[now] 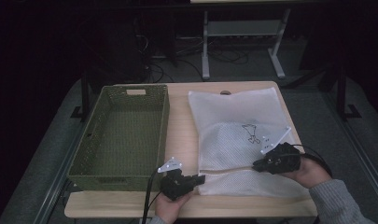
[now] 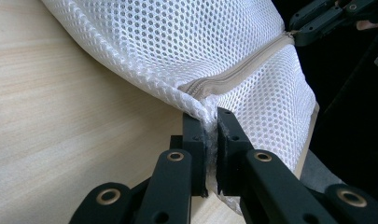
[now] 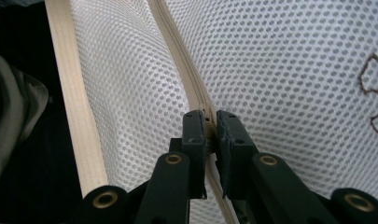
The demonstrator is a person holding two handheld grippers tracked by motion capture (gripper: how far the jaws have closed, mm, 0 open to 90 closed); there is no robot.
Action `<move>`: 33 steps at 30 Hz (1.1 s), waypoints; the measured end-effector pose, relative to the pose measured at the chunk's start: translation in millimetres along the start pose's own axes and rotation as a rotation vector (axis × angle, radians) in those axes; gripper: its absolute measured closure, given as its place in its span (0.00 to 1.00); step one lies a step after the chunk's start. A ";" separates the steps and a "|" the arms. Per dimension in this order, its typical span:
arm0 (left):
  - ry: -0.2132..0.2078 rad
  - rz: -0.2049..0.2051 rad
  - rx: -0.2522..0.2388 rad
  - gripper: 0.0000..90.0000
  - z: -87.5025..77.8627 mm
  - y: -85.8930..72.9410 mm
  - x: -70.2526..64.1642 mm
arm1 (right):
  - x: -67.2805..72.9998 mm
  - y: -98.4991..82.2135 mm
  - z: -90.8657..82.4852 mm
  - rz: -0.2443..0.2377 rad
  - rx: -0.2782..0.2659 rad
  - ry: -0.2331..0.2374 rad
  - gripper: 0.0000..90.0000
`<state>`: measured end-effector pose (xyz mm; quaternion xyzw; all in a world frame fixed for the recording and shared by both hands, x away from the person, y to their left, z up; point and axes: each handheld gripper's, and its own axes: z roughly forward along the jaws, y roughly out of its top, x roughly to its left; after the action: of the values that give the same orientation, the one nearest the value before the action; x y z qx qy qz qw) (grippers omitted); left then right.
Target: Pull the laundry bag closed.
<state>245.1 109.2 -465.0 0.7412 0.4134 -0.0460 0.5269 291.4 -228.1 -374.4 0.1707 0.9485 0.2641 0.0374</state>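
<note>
White mesh bag (image 1: pixel 233 135), beige zipper (image 2: pixel 233 77), woven basket (image 1: pixel 126 135)

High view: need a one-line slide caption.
Left gripper pinches the white mesh bag at its corner while the right gripper grips its zipper, green basket alongside.

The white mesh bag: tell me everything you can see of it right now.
The white mesh bag lies flat on the wooden table, right of the green basket. A beige zipper crosses its near part; a small dark motif marks its top. The left gripper pinches its near-left corner, the right gripper clamps the zipper.
</note>
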 end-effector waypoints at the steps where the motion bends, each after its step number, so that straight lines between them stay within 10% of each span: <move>1: -0.003 -0.002 -0.001 0.94 0.2 -0.1 0.5 | -0.1 -0.9 -0.4 0.002 -0.001 0.001 0.91; 33: -0.033 -0.007 -0.003 0.93 -0.4 -1.3 -1.4 | -3.1 -17.2 -14.1 0.025 0.001 -0.017 0.91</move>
<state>243.1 108.9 -465.1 0.7381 0.4074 -0.0594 0.5345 286.8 -249.8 -371.2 0.1848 0.9461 0.2627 0.0419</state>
